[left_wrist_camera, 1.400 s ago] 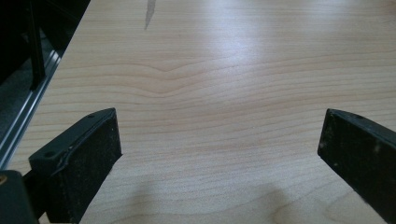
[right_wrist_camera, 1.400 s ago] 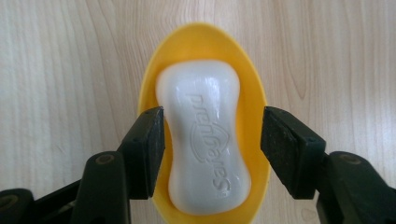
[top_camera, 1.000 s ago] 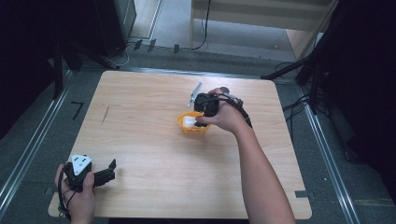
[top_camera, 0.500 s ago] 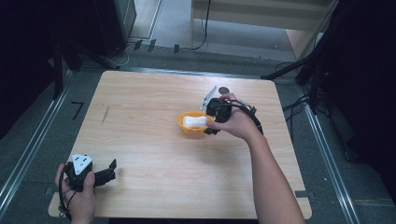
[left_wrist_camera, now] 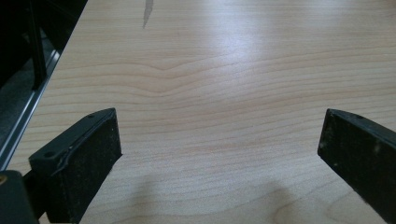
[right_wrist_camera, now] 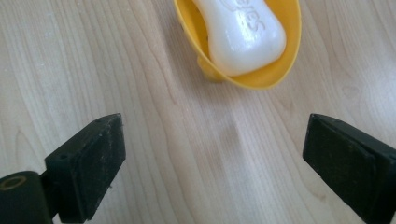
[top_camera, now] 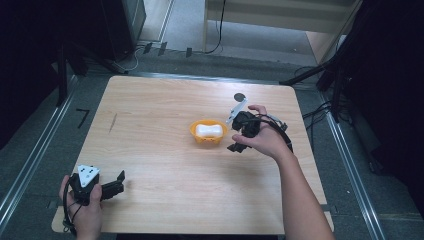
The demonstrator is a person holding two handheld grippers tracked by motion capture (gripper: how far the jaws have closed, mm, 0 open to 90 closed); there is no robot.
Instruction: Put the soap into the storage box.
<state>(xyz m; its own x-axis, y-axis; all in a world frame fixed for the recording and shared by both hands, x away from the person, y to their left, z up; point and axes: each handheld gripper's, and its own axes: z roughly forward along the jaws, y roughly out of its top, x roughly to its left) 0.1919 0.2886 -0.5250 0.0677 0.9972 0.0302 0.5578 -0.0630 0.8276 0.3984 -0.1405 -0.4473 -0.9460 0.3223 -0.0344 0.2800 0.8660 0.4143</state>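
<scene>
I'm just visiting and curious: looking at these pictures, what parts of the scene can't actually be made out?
- Embossed word on the white soap: right gripper view, the top edge cuts it off, so only part reads.
- Yellow dish: same view, its far half runs out of frame.
- Right gripper: high view, the hand wraps it, hiding its jaws there.
- Small dark round spot on the table: high view, too small to identify.

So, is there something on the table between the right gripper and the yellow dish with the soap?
Nothing visible. In the right gripper view, bare wood lies between the open right gripper and the yellow dish holding the white soap.
</scene>
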